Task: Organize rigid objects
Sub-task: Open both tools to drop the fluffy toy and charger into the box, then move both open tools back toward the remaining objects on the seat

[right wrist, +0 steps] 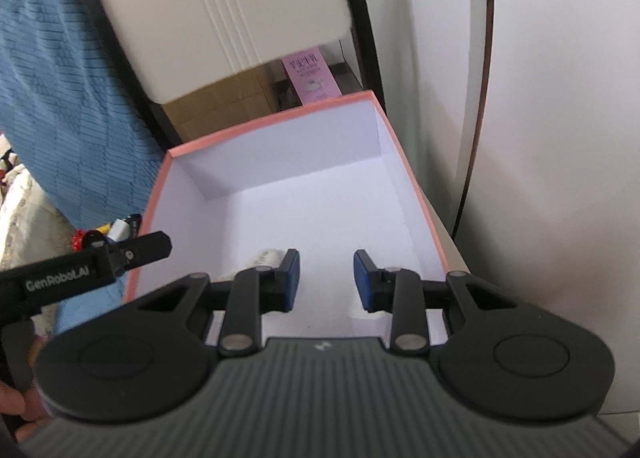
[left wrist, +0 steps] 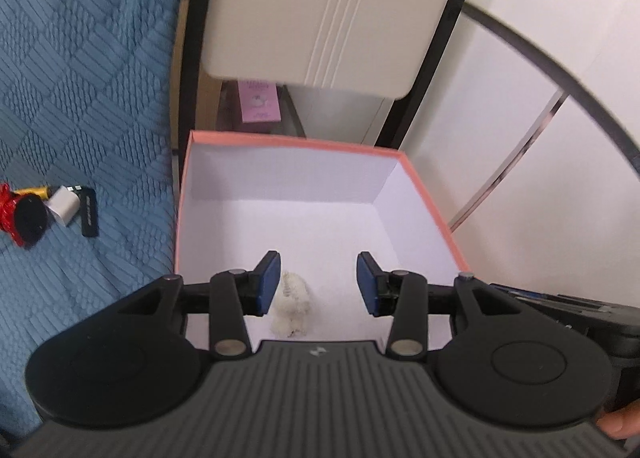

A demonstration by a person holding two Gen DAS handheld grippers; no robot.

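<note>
One small white toy (left wrist: 290,308) is seen inside the pink box (left wrist: 296,139), several items (left wrist: 60,207) remain on the blue bedspread (left wrist: 80,77), and both the left gripper (left wrist: 318,284) and the right gripper (right wrist: 327,280) are held apart and empty.

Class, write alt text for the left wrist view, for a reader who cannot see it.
The left gripper hangs open and empty over a pink-edged white box, where a small white fluffy toy lies on the floor. To the left, a red toy, white charger and black stick lie on a blue quilt.
</note>
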